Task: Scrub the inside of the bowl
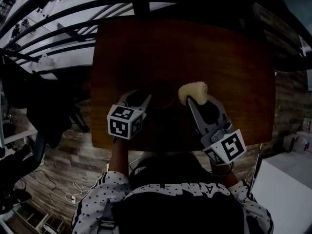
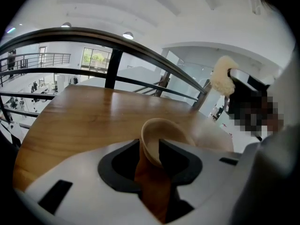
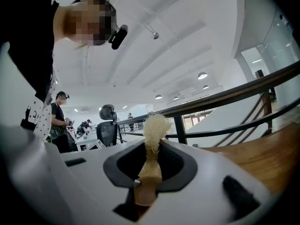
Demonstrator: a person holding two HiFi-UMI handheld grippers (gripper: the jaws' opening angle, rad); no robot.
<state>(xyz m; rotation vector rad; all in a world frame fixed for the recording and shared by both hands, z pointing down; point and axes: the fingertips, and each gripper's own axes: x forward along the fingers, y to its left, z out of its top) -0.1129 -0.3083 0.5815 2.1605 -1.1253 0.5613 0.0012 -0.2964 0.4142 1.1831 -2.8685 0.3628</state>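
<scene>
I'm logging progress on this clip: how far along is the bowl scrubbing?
Done: both things are gripped. The left gripper is shut on the bowl at its rim; the right gripper is shut on the scrubber. In hand: the scrubber is held up beside the bowl, not in it. Left: the scrubbing itself; whether any has happened can't be told.
</scene>
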